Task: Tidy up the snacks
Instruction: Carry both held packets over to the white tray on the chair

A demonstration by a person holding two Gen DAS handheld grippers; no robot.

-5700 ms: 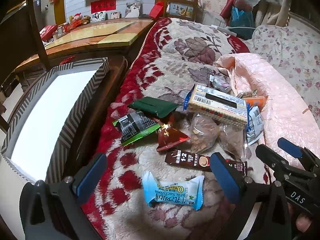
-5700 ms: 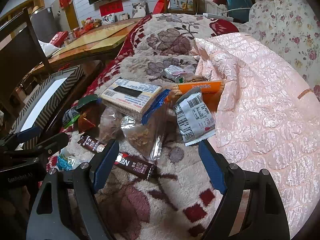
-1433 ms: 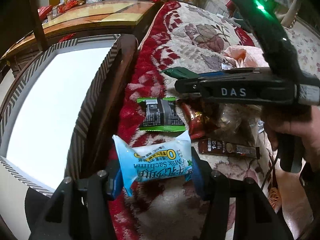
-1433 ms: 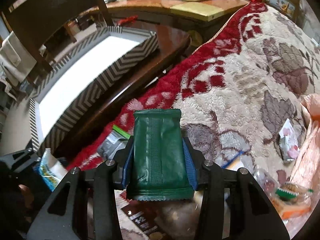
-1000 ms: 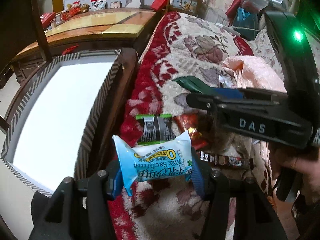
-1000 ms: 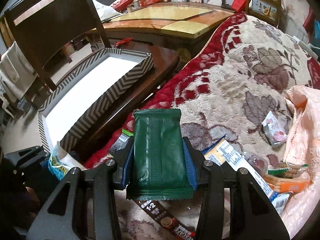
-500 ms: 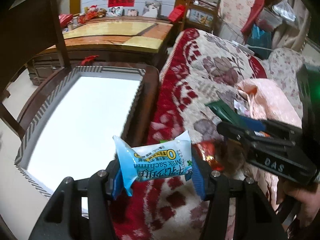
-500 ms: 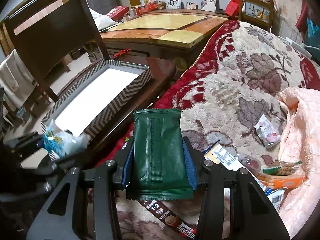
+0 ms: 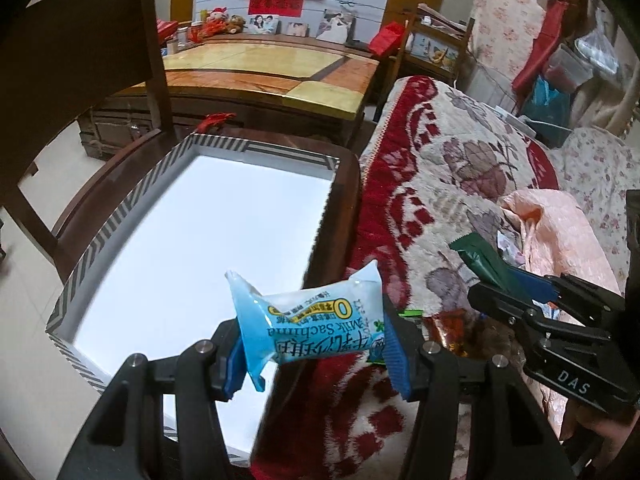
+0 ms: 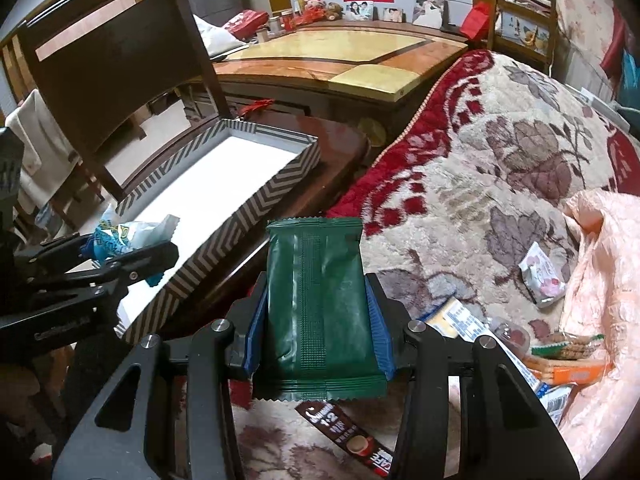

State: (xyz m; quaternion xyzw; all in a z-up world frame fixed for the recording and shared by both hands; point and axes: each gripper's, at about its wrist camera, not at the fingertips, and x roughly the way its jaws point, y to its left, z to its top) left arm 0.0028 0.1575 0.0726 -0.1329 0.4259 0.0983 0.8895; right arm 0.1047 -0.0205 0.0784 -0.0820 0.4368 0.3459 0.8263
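Observation:
My left gripper (image 9: 316, 344) is shut on a light blue milk sachima packet (image 9: 310, 320), held in the air over the near right edge of the zigzag-patterned box (image 9: 120, 216) with a white floor. My right gripper (image 10: 316, 328) is shut on a dark green snack packet (image 10: 318, 308), raised above the red and cream blanket (image 10: 480, 184) beside the box (image 10: 248, 200). In the right wrist view the left gripper (image 10: 120, 256) shows at the left with the blue packet (image 10: 116, 236). In the left wrist view the right gripper (image 9: 516, 284) holds the green packet (image 9: 480, 256) at the right.
The box sits on a dark wooden chair seat (image 9: 344, 192) next to the bed. Loose snacks lie on the blanket: a brown coffee stick (image 10: 348, 436), a white and blue biscuit pack (image 10: 460, 324), a small pink-white packet (image 10: 540, 276). A pink quilt (image 10: 600, 280) lies right; a wooden table (image 9: 280, 72) behind.
My left gripper has carried the blue packet left, from over the blanket to over the box's edge, rolling a little. The right gripper keeps the green packet nearly still.

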